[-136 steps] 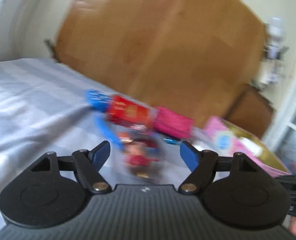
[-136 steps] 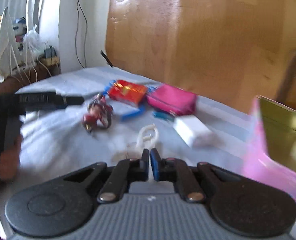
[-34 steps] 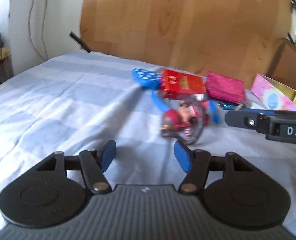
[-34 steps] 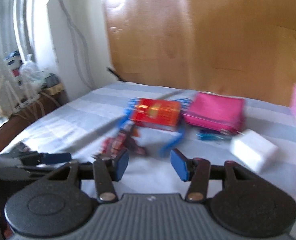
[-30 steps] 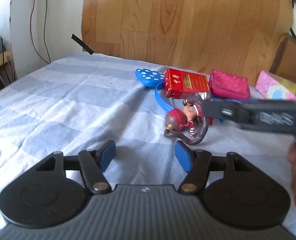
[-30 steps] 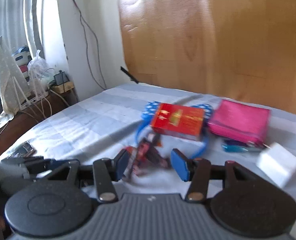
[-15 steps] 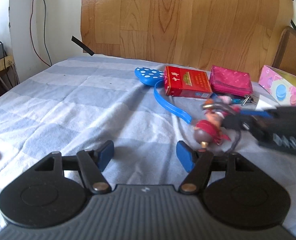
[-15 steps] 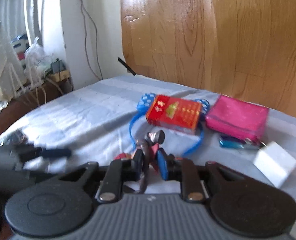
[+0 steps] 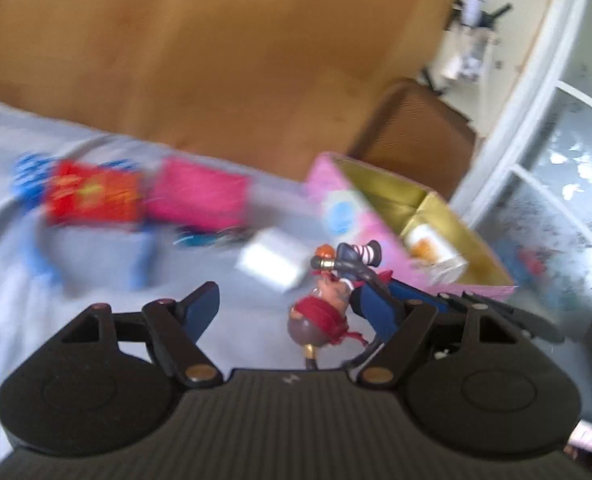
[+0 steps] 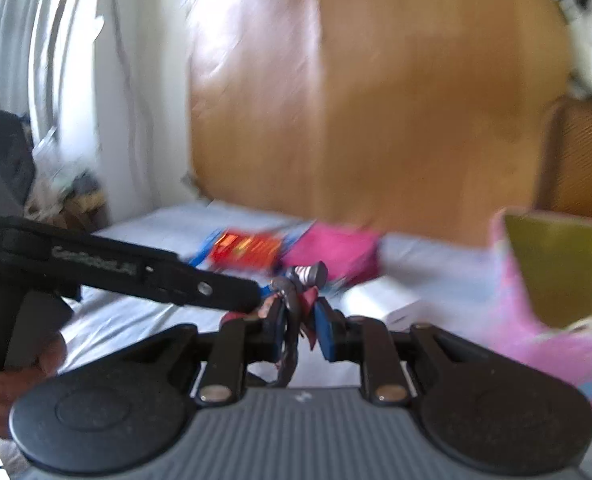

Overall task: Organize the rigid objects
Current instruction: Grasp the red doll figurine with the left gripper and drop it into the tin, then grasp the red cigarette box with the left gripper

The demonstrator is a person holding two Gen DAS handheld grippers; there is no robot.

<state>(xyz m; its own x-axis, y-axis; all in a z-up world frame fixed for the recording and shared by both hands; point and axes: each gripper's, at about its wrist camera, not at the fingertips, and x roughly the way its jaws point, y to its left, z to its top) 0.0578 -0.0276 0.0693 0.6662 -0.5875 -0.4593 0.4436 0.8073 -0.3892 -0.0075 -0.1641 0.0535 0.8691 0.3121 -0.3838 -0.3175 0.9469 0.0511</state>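
A wooden headboard (image 9: 215, 52) is standing behind the bed, whose pale blue checked sheet (image 9: 11, 280) is carrying everything else. A pink box (image 9: 360, 216) with a gold lining is lying open at the far right of the sheet, something white and orange sitting inside it. A magenta pouch (image 9: 199, 194) is lying beside a red carton (image 9: 93, 196), the two nearly touching, and a blue headband (image 9: 39, 256) is curling out from under the carton. A white block (image 9: 271, 260) is resting between the pouch and the pink box. The left gripper (image 9: 291, 312) is hanging low over the sheet with its jaws spread wide and nothing between them. The right gripper (image 10: 300, 320) is reaching in from the side, its jaws pinching the dark ring of a small figurine (image 9: 324, 312), a doll in a red bandana and striped sleeves, which is dangling above the sheet just in front of the left gripper and near the pink box. Everything beyond the figurine is blurring, so smaller items by the pouch are not readable.
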